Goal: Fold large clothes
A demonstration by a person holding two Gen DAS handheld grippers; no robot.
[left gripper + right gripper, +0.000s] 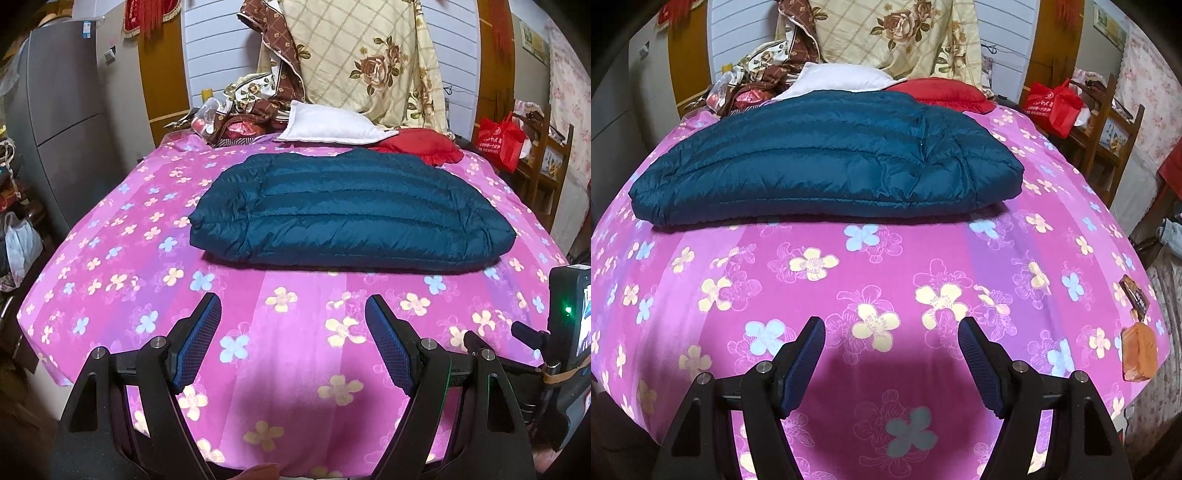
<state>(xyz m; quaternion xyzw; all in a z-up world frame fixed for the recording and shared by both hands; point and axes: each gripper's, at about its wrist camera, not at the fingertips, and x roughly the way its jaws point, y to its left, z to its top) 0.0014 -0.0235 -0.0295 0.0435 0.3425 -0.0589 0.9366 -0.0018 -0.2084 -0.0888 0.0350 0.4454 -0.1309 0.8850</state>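
A bed (122, 266) covered in a pink sheet with yellow and blue flowers fills both views. At its far end a cream quilt (369, 55) with brown roses is heaped against the wall, and a grey fridge (62, 122) stands off the bed's left side.

The jacket (351, 218), a teal quilted down one, lies folded into a wide flat bundle across the middle of the bed, toward the far end. In the right wrist view it (827, 158) sits to the left of centre, its stitched seams running side to side.

Just behind the jacket a white pillow (328, 125) lies on the sheet, with a red cushion (424, 144) touching its right end. Left of the pillow sits a heap of brown patterned cloth (251, 96). A red bag (498, 136) rests on a wooden rack (543, 162) beside the bed's far right corner.

The left claw (293, 321) hovers over the near part of the sheet, jaws spread wide, holding nothing, well apart from the jacket. The right claw (892, 343) is likewise wide open and empty over the near sheet.

Two small brown packets (1137, 332) lie at the bed's right edge.
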